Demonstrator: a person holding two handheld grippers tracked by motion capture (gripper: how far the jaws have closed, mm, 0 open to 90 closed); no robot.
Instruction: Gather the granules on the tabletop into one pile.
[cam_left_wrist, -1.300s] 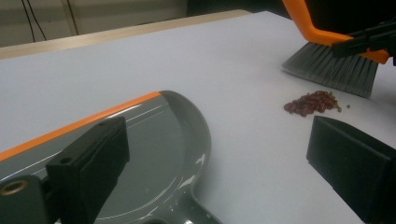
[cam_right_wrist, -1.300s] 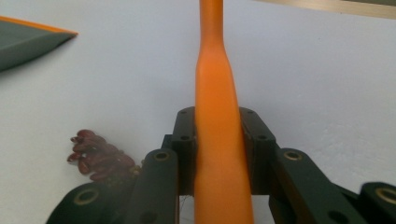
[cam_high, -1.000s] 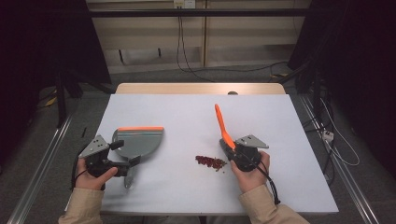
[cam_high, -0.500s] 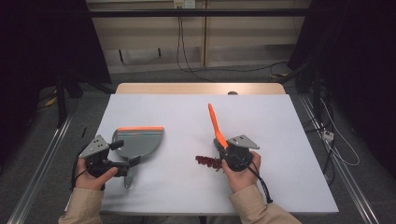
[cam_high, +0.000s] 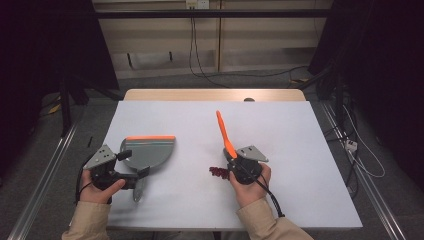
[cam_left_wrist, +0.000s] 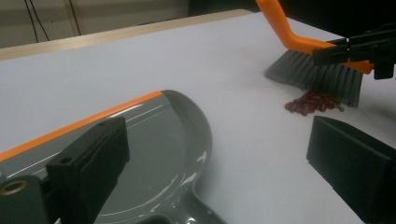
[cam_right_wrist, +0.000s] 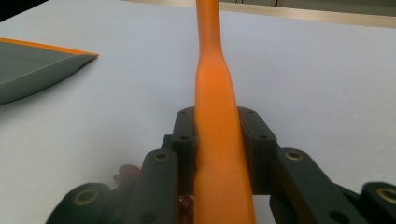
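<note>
The right tongs (cam_high: 239, 161), clamping the orange brush (cam_high: 224, 133), are sliding leftward, so its bristles are now touching the red beans (cam_high: 218, 172). The dustpan (cam_high: 148, 152) is waiting well apart on the surface (cam_high: 300, 130), its handle lying between the left tongs (cam_high: 134, 177) (grip unclear), so sweeping is beginning.

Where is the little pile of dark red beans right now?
In the high view the pile of dark red beans lies on the white table, just left of the right gripper, under the orange-handled brush's grey bristles.
</note>
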